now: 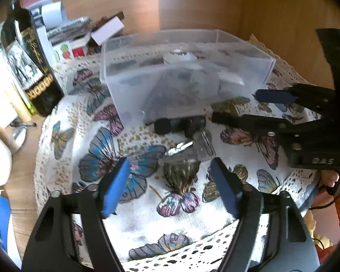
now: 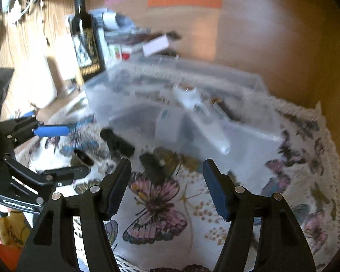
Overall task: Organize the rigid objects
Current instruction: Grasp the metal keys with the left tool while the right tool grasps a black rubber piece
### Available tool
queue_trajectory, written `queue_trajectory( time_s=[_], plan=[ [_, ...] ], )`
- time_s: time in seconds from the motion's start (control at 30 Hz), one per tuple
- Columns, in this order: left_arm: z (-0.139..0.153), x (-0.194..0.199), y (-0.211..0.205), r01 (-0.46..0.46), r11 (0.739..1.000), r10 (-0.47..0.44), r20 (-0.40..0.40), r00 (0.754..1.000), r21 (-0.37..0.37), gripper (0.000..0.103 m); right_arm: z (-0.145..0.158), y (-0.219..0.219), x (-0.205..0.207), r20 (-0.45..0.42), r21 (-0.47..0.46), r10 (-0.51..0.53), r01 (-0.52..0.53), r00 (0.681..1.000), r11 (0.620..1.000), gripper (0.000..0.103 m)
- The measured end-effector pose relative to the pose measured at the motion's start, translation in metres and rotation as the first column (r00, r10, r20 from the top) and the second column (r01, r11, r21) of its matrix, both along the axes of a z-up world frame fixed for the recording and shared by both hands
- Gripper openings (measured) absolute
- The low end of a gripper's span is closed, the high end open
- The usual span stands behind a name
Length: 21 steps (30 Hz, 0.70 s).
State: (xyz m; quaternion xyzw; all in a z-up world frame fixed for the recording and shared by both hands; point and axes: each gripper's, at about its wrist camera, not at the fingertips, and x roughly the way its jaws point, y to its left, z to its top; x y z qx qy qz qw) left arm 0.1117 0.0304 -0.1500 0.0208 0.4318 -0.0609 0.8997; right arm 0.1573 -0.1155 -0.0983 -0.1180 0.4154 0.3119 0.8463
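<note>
A clear plastic box [image 1: 147,86] stands on a butterfly-print cloth [image 1: 147,215] and holds several items, among them a white bottle-like thing [image 1: 181,57]. In front of it lie a black lock-like object [image 1: 179,124] and a bunch of keys [image 1: 192,146]. My left gripper [image 1: 170,167] is open and empty, just short of the keys. My right gripper [image 1: 233,105] comes in from the right, open, beside the box's front corner. In the blurred right wrist view the right gripper [image 2: 166,165] is open near the black object [image 2: 151,163] and the box [image 2: 249,149]; the left gripper [image 2: 65,151] shows at left.
A dark wine bottle [image 1: 31,68] stands left of the box, with stacked papers and small cartons [image 1: 65,27] behind it. A wooden wall [image 1: 272,18] closes the back and right. The cloth's lace edge [image 1: 40,158] meets a wooden tabletop at left.
</note>
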Motion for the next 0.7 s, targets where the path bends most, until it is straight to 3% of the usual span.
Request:
queue_trajectory(
  time_s=[0.07,0.17,0.27,0.37,0.4,0.7],
  plan=[
    [-0.004,0.001,0.001,0.001,1.0,-0.001,-0.017,1.0,-0.011,0.048,-0.006,0.006,0.003,-0.026,-0.017,0.018,-0.018,0.999,1.0,0.053],
    [-0.006,0.0,0.004,-0.003,1.0,0.002,-0.023,1.0,-0.029,0.032,-0.013,0.014,0.006,-0.05,-0.04,0.041,-0.043,0.998,0.998,0.043],
    [-0.004,0.0,0.008,-0.007,0.998,0.006,-0.019,1.0,-0.058,0.032,-0.021,0.022,0.01,-0.067,-0.065,0.054,-0.059,0.996,0.996,0.038],
    [-0.002,-0.001,0.013,-0.022,0.997,0.021,-0.014,1.0,-0.069,0.032,-0.023,0.026,0.009,-0.058,-0.073,0.059,-0.063,0.997,0.995,0.027],
    [0.0,-0.001,0.015,-0.029,0.997,0.028,-0.008,1.0,-0.071,0.032,-0.023,0.027,0.009,-0.059,-0.068,0.061,-0.065,0.996,0.996,0.018],
    [0.031,-0.002,0.025,-0.062,0.995,0.069,0.082,0.994,-0.083,0.032,-0.005,0.012,-0.004,0.015,-0.011,0.023,-0.023,1.0,1.0,0.018]
  ],
)
